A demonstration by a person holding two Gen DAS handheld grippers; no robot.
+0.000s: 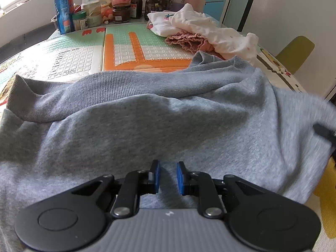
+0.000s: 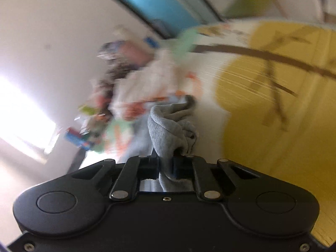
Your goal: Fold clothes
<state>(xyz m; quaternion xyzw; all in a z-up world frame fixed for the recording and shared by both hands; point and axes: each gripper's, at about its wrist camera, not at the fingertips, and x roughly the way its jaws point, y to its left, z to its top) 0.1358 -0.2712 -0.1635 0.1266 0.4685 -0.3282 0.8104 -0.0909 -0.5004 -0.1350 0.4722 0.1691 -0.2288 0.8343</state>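
A: One grey sweatshirt (image 1: 147, 113) covers the near half of your patterned mat (image 1: 126, 48), right?
B: Yes. Your left gripper (image 1: 168, 176) sits released over it; your right gripper (image 2: 166, 166) is clenched on a bunched fold of it

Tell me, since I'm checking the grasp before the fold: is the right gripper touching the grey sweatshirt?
Touching. The right wrist view shows a bunch of the grey sweatshirt pinched between the closed fingers of the right gripper, with cloth running through them.
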